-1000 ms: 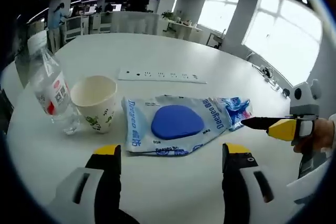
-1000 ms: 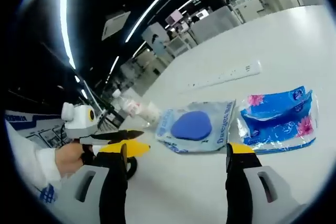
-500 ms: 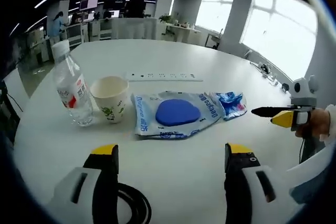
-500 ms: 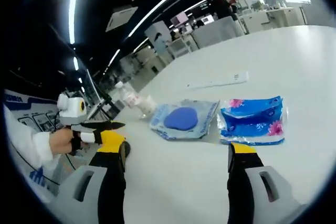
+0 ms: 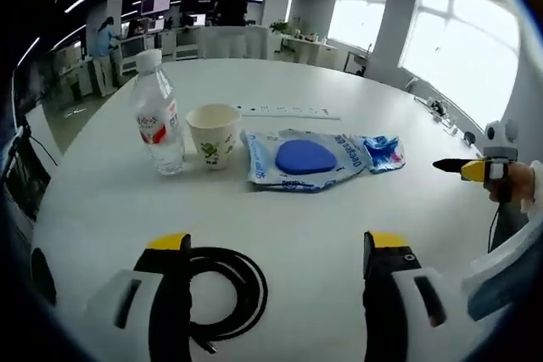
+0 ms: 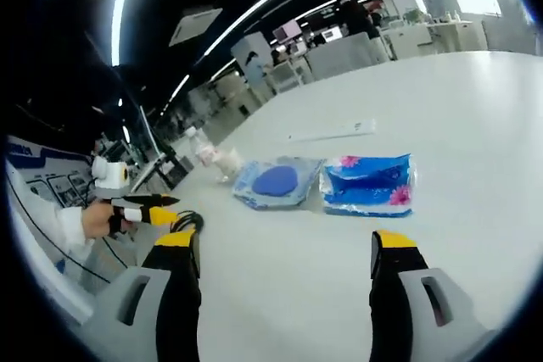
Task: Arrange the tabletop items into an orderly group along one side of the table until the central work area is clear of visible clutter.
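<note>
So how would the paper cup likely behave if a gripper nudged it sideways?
The cup looks empty and thin-walled, so probably very light and likely to slide or tip rather than resist. It stands upright close beside the bottle, so a push that way might knock into it. A hard squeeze would likely crumple the rim.

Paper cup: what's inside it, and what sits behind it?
The paper cup looks empty near its rim; its bottom is hidden by the wall. Behind it lies a white power strip, flat on the table. A water bottle stands beside it.
</note>
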Available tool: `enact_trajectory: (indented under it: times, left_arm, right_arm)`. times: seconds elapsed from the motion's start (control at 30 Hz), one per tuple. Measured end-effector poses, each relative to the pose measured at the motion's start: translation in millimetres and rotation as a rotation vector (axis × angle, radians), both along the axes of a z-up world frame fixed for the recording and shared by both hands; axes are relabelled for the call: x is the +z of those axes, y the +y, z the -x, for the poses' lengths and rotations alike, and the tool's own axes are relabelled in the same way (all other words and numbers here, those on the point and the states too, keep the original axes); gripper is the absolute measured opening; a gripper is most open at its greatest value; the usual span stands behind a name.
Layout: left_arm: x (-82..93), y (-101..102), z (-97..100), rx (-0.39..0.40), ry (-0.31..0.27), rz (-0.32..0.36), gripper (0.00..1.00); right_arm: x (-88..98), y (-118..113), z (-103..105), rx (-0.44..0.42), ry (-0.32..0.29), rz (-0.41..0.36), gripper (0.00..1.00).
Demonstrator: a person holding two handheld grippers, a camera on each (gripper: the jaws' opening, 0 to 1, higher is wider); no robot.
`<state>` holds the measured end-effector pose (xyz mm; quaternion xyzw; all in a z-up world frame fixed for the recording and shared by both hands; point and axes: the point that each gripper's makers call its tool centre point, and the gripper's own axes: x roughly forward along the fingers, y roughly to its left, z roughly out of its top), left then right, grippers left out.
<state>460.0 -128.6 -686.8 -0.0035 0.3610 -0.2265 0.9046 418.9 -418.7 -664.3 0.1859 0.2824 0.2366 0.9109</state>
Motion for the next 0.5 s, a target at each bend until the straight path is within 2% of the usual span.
enact_trajectory:
  times: [0.13, 0.23, 0.33, 0.5]
  left_arm:
    - [0.6, 9, 7.5, 0.015, 0.002, -0.006, 0.85]
    - [1.8, 16, 12.4, 0.032, 0.004, 0.007, 0.85]
    - [0.6, 21, 18.9, 0.029, 0.010, -0.012, 0.84]
    - [-1.6, 26, 20.6, 0.032, 0.016, -0.019, 0.83]
  right_arm:
    - [1.0, -13, 7, -0.023, 0.007, -0.002, 0.81]
    - [2.0, -23, 10, -0.067, 0.020, -0.039, 0.81]
    - [-1.8, -32, 14, -0.089, 0.027, -0.025, 0.81]
    - [-10.7, -32, 21, -0.092, 0.051, -0.016, 0.80]
